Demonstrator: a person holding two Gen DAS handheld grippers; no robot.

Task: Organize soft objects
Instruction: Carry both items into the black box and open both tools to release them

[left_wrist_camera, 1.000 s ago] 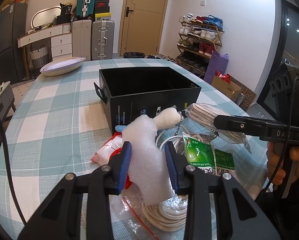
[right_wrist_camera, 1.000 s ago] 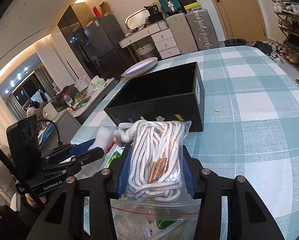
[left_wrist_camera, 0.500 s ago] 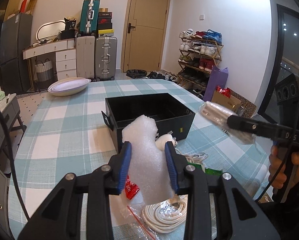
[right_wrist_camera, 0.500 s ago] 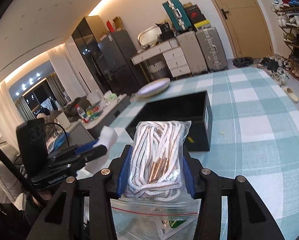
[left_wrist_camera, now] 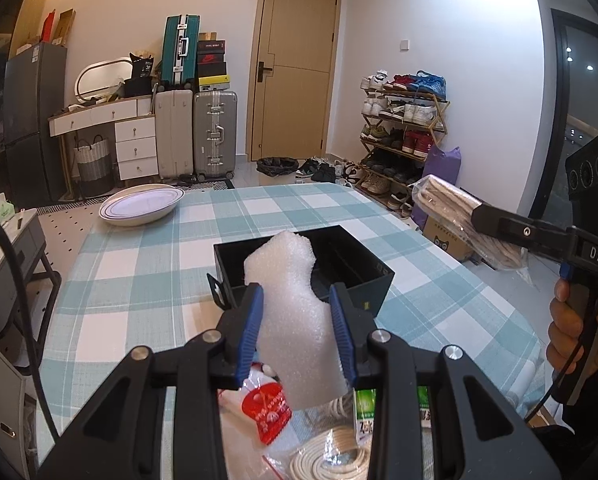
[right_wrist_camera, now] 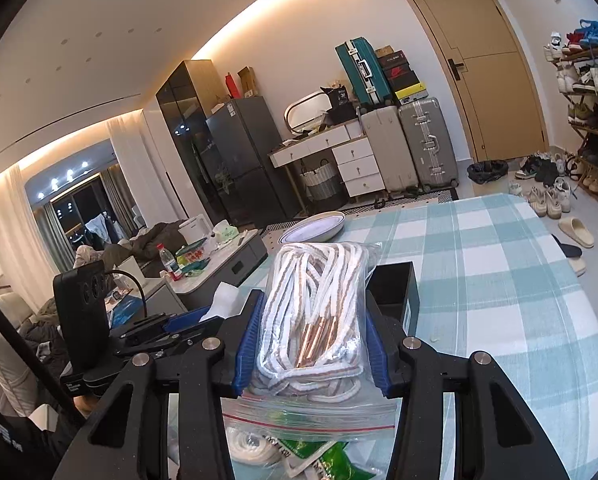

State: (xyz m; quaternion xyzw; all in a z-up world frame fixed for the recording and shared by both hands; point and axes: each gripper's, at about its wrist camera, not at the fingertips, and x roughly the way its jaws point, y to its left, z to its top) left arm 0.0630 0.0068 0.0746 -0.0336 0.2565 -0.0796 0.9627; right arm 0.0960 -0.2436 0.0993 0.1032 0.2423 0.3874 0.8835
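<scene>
Two loads are up: your left gripper clamps the white foam piece, your right gripper pinches the bagged laces. Carry both over the black box, lower inside, then release.

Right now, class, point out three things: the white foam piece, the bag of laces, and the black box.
white foam piece (left_wrist_camera: 289,312), left wrist view, middle of the foam.
bag of laces (right_wrist_camera: 313,312), right wrist view, centre of the bundled laces.
black box (left_wrist_camera: 373,280), left wrist view, its near right wall.
</scene>
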